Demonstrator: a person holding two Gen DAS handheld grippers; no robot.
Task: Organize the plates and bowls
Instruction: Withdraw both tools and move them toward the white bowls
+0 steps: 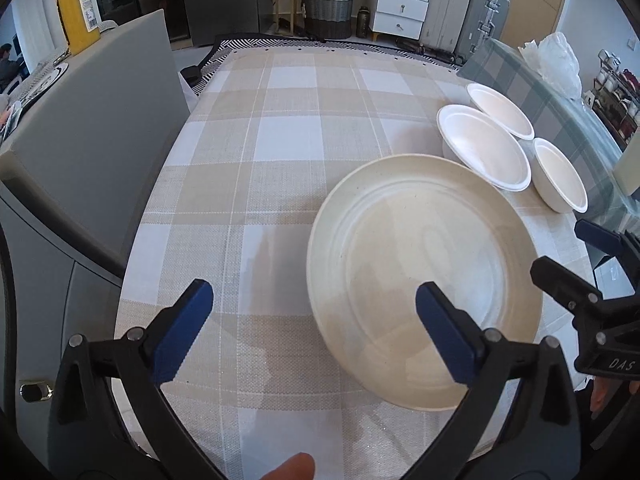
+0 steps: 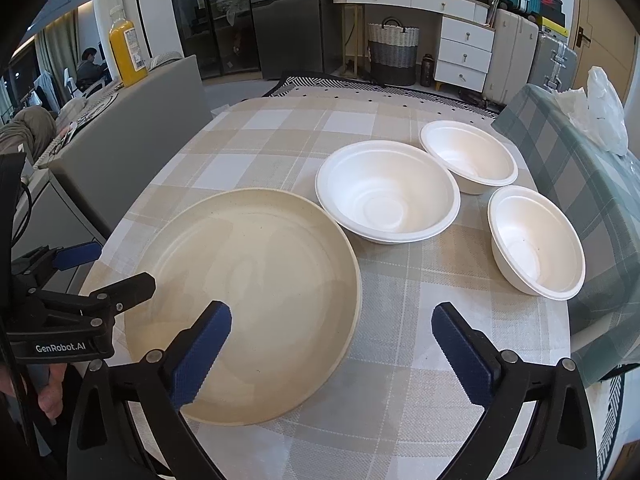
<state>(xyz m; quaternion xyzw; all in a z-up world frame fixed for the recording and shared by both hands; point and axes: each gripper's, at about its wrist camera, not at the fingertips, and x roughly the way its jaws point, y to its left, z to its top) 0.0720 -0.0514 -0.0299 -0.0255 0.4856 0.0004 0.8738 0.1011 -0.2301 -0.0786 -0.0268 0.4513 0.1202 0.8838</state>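
Blue rubber pads on both grippers stand spread wide with nothing between them; neither holds anything. The left gripper hangs over the near part of the counter, its right pad over the near-left rim of the cream plate. The right gripper hangs just right of that plate, its left pad over the near-right rim. The plate lies flat near the near edge of the counter.

Beyond it, toward the far right edge, sit three white foam bowls: the large bowl, just beside the plate's far rim, then a small bowl to its right and a further bowl behind. We cannot tell whether the rims touch.

Judgement: sorting is not yet begun. We would nest the bowls first. The foam walls likely crush easily, so pinch one rim lightly, lift clear, and lower it centred into the large bowl. Steady the receiving bowl with the other gripper.
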